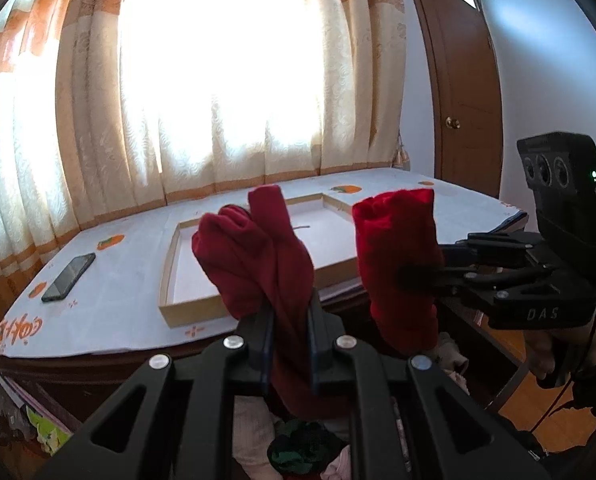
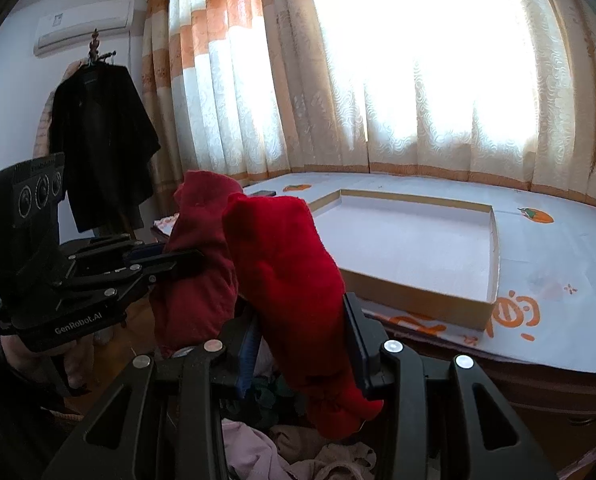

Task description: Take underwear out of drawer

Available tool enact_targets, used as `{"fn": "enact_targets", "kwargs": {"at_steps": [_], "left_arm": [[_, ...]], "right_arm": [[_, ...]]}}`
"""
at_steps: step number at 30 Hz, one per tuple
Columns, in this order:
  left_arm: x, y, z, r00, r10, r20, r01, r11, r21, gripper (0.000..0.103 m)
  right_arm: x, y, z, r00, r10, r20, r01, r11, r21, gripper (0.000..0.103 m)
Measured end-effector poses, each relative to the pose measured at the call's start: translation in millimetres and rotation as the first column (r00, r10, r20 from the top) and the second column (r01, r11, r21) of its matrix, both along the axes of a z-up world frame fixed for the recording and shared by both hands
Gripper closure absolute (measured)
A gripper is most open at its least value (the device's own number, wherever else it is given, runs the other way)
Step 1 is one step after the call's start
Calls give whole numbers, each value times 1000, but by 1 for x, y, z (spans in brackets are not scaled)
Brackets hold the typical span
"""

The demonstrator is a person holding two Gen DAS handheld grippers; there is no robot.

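My left gripper [image 1: 290, 316] is shut on a dark red piece of underwear [image 1: 254, 256] that stands up bunched above its fingers. My right gripper [image 2: 301, 328] is shut on a brighter red piece [image 2: 286, 272], whose lower end hangs below the jaws. Both are held side by side in the air in front of the table. The left wrist view shows the right gripper [image 1: 415, 276] clamped on the bright red piece [image 1: 397, 248]; the right wrist view shows the left gripper [image 2: 182, 260] on the dark red one [image 2: 198, 280]. Below lies the open drawer's pile of clothes [image 2: 298, 452].
A shallow cardboard tray [image 1: 169, 272] lies on the white-covered table [image 1: 110, 320] ahead, with a phone [image 1: 68, 277] at its left. Curtains hang behind the table. A brown door [image 1: 465, 100] is at the right, and a black coat [image 2: 102, 140] hangs at the left.
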State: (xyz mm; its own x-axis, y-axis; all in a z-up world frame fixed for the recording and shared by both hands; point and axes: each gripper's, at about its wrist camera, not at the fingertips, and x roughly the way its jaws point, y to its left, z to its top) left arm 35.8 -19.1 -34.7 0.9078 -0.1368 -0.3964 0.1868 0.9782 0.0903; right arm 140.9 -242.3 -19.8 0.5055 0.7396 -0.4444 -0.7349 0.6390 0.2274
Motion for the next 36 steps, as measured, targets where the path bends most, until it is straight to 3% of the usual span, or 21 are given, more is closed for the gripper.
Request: {"fn": "enact_targets", "kwargs": {"at_steps": [25, 36], "left_arm": [[41, -5, 38, 997, -56, 56, 52, 997, 63, 92], [84, -5, 47, 997, -73, 31, 71, 994, 88, 92]], "right_arm": [[43, -2, 48, 998, -42, 42, 41, 999, 26, 62], [90, -6, 56, 996, -86, -5, 86, 996, 20, 62]]}}
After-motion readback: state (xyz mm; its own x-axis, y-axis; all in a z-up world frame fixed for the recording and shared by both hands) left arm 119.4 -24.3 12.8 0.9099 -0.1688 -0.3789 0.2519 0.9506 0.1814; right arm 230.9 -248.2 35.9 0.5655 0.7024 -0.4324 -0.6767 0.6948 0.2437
